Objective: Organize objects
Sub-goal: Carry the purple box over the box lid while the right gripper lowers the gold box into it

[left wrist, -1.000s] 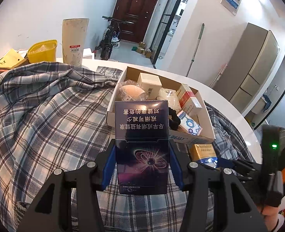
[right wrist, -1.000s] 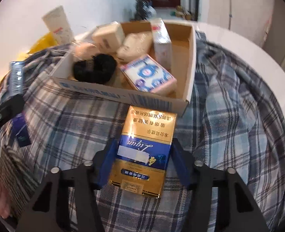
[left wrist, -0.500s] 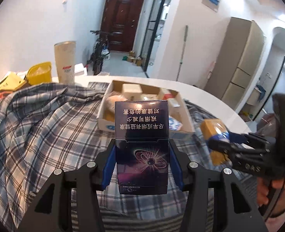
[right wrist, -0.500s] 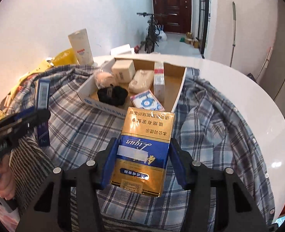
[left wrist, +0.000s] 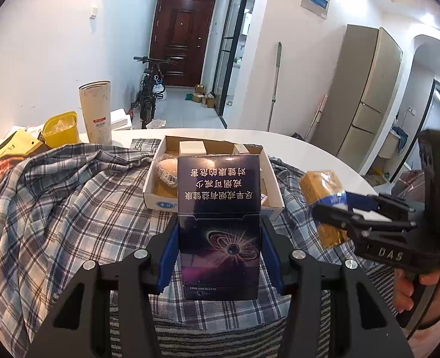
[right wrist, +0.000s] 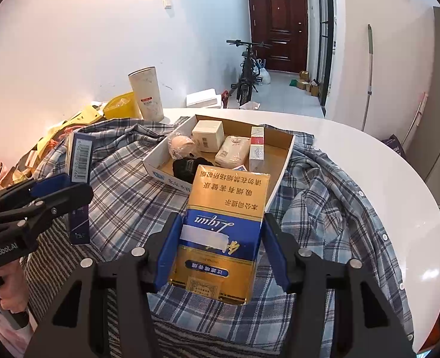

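Claws both carry a pack above the plaid shirt (right wrist: 333, 208) that covers the near side of the white bench (right wrist: 369, 155). Left claw (left wrist: 219, 253) is clamped on the dark purple pack (left wrist: 219, 226), blue pads pressing its sides. Right claw (right wrist: 220, 253) grips the gold and blue pack (right wrist: 220, 232) likewise. Beyond them, toward the bench's far edge, sits the cardboard tray (right wrist: 282, 173) of small boxes.

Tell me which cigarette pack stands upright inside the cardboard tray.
The red-and-white cigarette pack, standing on end in the cardboard tray. The dark purple pack and gold-and-blue pack are held in the grippers outside it.
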The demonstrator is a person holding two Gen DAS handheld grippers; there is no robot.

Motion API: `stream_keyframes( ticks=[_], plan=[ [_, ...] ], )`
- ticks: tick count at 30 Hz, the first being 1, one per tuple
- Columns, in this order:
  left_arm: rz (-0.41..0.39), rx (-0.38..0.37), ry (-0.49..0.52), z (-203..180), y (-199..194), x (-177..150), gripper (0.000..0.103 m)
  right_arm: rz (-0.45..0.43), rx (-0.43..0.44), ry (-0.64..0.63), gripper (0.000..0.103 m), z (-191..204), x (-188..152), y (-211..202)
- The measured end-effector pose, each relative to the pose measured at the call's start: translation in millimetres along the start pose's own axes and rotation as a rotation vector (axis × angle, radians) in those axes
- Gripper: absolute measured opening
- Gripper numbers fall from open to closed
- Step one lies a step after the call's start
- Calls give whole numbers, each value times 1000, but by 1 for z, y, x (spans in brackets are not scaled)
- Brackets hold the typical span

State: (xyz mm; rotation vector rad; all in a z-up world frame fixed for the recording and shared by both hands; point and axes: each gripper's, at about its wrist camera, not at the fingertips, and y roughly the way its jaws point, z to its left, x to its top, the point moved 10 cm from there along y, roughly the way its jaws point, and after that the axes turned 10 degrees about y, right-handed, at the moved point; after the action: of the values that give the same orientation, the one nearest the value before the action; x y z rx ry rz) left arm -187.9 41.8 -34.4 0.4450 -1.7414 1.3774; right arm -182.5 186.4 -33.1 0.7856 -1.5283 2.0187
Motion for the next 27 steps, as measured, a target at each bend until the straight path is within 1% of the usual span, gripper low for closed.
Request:
stream_keyframes(
  ticks=[2,4,5,6,8,9,10,11,12,14,16,19,24,27],
  plan=[
    [-2,9,20,-3,0,11,53,-8,9,-1,54,2,8,0],
    [-29,33,20,0,-4,31,53,-35,10,-16,54,6,25,-2],
    [-61,49,-1,2,-10,47,53,-58,1,-17,54,7,37,-2],
    [-92,49,-12,3,-16,60,53,-78,-4,-12,54,7,49,-3],
    [-161,51,-12,1,-28,89,53,-111,5,17,54,8,74,-2],
    [-191,67,-11,2,-31,105,53,-122,7,36,54,7,85,0],
    [-205,79,-18,4,-30,115,53,-122,7,36,54,7,85,0],
    [-210,98,-43,12,-25,128,53,-131,8,51,54,7,96,3],
    [-209,117,-68,19,-19,135,53,-148,12,73,54,6,115,11],
    [-194,147,-112,35,-1,145,53,-154,14,81,54,9,129,21],
    [-156,140,-138,46,20,143,53,-150,18,86,54,11,139,31],
    [-115,89,-142,51,46,132,53,-149,17,93,54,11,143,46],
    [-45,52,-134,56,94,102,53,-128,36,64,54,7,128,78],
    [-18,66,-129,65,117,90,53,-100,38,52,54,3,117,98]
  ],
)
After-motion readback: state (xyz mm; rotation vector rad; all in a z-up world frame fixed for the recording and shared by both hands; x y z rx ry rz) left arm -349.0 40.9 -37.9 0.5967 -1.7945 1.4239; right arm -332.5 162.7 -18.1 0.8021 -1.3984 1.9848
